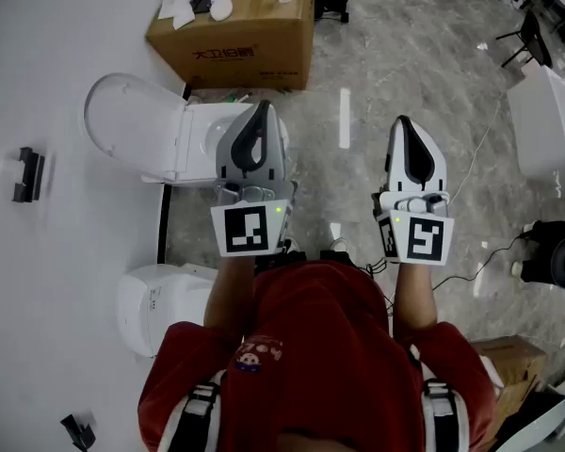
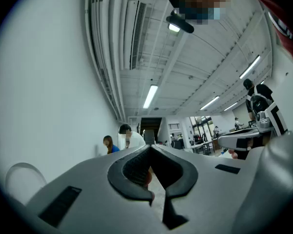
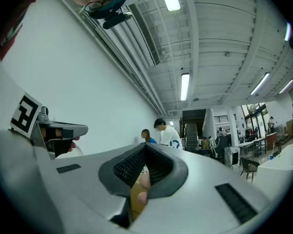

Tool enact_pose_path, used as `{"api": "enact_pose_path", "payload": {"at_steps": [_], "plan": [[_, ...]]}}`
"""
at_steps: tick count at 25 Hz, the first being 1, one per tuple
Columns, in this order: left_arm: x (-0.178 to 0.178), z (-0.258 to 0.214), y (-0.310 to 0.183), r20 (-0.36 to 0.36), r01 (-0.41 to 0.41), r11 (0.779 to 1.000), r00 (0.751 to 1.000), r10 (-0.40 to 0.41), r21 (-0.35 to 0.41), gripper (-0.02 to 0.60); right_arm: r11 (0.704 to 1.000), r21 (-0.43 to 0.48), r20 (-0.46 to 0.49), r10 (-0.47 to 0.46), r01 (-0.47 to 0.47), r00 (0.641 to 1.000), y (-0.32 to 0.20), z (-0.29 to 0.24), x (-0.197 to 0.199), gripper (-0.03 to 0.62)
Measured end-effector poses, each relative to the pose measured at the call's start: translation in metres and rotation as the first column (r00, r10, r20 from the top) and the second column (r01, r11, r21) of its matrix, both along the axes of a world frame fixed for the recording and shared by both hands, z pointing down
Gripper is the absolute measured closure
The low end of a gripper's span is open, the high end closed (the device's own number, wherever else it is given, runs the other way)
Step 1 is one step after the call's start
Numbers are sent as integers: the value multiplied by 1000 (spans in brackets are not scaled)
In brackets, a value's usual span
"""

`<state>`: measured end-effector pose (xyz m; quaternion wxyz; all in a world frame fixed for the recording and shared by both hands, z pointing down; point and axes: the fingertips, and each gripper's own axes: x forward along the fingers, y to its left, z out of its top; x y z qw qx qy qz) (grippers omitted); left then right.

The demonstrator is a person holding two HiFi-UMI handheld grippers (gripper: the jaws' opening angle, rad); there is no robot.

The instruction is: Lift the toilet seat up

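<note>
One toilet seat (image 1: 132, 125) near left gripper (image 1: 261, 111)

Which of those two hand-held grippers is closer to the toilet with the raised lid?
The left hand-held gripper: in the head view it overlaps the toilet by the wall, while the right hand-held gripper is over the floor.

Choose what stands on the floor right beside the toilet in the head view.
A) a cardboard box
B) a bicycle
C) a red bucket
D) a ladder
A: a brown cardboard box with small odds and ends lying on top stands on the floor next to the toilet.
</note>
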<state>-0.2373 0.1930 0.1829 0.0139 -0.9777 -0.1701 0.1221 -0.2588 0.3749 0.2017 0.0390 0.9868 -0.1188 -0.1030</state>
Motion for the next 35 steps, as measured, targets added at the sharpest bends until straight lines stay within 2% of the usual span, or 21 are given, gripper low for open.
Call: {"api": "enact_pose_path", "payload": {"at_steps": [11, 17, 21, 23, 26, 35], "plan": [[4, 7, 11, 18, -13, 1000, 1000, 13, 5, 571, 1000, 0, 14, -1, 1, 1000, 3, 5, 4, 580], [6, 3, 36, 14, -35, 999, 999, 35, -8, 571, 998, 60, 10, 24, -24, 1000, 30, 4, 2, 580], [5, 3, 51, 19, -44, 999, 999, 44, 21, 571, 997, 79, 12, 24, -25, 1000, 47, 4, 4, 580], [5, 2, 58, 27, -38, 999, 999, 37, 8, 571, 996, 85, 12, 13, -14, 1000, 52, 4, 6, 580], [5, 0, 72, 6, -34, 999, 999, 34, 41, 571, 996, 88, 18, 1, -3, 1000, 62, 5, 9, 580], [-2, 11, 112, 37, 3, 999, 999, -5, 53, 571, 993, 118, 28, -31, 27, 999, 105, 14, 4, 580]]}}
